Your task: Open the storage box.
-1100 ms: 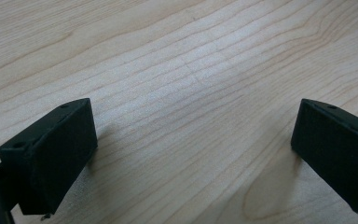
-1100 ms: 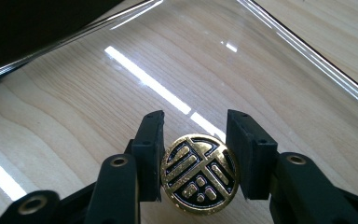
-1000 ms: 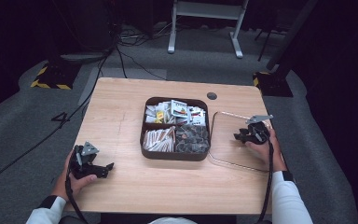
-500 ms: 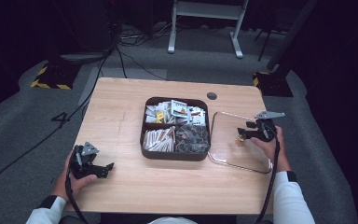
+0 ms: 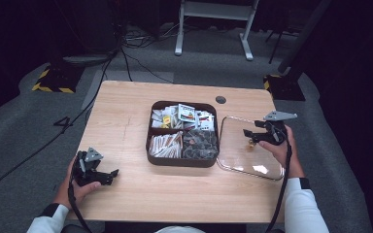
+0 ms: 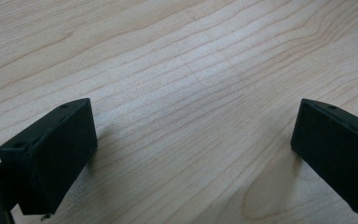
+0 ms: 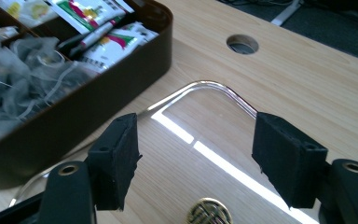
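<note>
A dark brown compartment box [image 5: 182,160] [image 7: 98,107] of tea bags and sachets sits mid-table. Its clear lid [image 5: 238,155] [image 7: 205,86] lies flat on the table, just to the right of the box. The lid's small gold knob [image 5: 250,143] [image 7: 209,212] points up. My right gripper [image 5: 250,136] [image 7: 198,161] hovers open just over that knob, one jaw on each side and nothing held. My left gripper [image 5: 110,175] [image 6: 191,154] rests open near the table's front left, over bare wood.
A round cable hole [image 5: 220,99] [image 7: 242,44] lies in the wooden table [image 5: 126,121] behind the lid. Grey carpet, cables and a white stand's legs [image 5: 213,29] lie beyond the far edge.
The clear lid has come to rest flat beside the box, and my right gripper has shifted slightly right over its knob. The left gripper has not moved.
</note>
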`<control>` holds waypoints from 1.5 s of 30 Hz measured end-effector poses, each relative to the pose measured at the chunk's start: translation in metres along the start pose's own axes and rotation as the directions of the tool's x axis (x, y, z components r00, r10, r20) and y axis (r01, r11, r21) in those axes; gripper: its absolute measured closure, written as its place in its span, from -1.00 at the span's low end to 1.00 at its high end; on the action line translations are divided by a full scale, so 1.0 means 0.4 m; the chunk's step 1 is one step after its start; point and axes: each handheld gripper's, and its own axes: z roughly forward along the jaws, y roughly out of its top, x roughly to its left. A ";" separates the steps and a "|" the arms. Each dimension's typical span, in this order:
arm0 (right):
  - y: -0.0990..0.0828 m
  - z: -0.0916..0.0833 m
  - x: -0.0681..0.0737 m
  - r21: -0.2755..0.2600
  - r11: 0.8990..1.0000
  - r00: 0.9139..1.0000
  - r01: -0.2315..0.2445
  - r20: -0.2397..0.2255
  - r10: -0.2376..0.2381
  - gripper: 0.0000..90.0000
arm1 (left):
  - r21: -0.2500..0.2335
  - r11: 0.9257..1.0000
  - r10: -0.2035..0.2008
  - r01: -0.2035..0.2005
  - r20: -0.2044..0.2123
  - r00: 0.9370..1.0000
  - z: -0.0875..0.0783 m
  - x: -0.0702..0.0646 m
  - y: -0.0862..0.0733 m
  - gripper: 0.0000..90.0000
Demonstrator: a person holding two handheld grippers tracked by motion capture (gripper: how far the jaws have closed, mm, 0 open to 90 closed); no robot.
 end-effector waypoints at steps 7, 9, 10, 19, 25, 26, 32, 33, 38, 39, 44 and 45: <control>0.018 0.007 0.025 -0.004 1.000 1.000 0.021 -0.021 -0.021 -0.28 | 0.000 1.000 0.000 0.000 0.001 1.000 0.000 0.000 0.000 -0.99; 0.027 0.010 0.035 -0.007 1.000 0.999 0.030 -0.023 -0.030 -0.28 | 0.000 1.000 0.001 -0.001 0.001 1.000 0.000 0.000 0.000 -0.99; 0.027 0.010 0.035 -0.007 1.000 0.999 0.030 -0.023 -0.030 -0.28 | 0.000 1.000 0.001 -0.001 0.001 1.000 0.000 0.000 0.000 -0.99; 0.061 0.036 0.076 -0.002 0.998 0.997 0.066 -0.041 -0.066 -0.30 | 0.000 1.000 0.001 -0.001 0.000 1.000 0.000 0.000 0.000 -0.99; 0.094 0.068 0.119 0.000 0.994 0.992 0.105 -0.069 -0.105 -0.31 | 0.000 1.000 0.001 -0.001 0.001 1.000 0.000 0.000 0.000 -0.99; 0.099 0.073 0.125 0.001 0.994 0.991 0.111 -0.071 -0.111 -0.31 | 0.000 1.000 0.001 -0.001 0.000 1.000 0.000 0.000 0.000 -0.99; 0.117 0.107 0.155 0.009 0.990 0.986 0.138 -0.092 -0.137 -0.32 | 0.000 1.000 0.001 -0.001 0.000 1.000 0.000 0.000 0.000 -0.99; 0.119 0.112 0.160 0.011 0.990 0.986 0.139 -0.099 -0.138 -0.33 | -0.001 1.000 0.001 -0.001 0.001 1.000 0.000 0.000 0.000 -0.99; 0.129 0.136 0.175 0.014 0.990 0.984 0.140 -0.114 -0.137 -0.35 | 0.000 1.000 0.001 -0.001 0.001 1.000 0.000 0.000 0.000 -0.99; 0.133 0.140 0.179 0.012 0.991 0.984 0.136 -0.119 -0.134 -0.35 | 0.000 1.000 0.001 -0.001 0.000 1.000 0.000 0.000 0.000 -0.99; 0.165 0.168 0.207 0.008 0.987 0.980 0.163 -0.119 -0.161 -0.35 | 0.000 1.000 0.001 -0.001 0.000 1.000 0.000 0.000 0.000 -0.99; 0.165 0.168 0.207 0.008 0.987 0.980 0.163 -0.119 -0.161 -0.35 | 0.000 1.000 0.001 -0.001 0.000 1.000 0.000 0.000 0.000 -0.99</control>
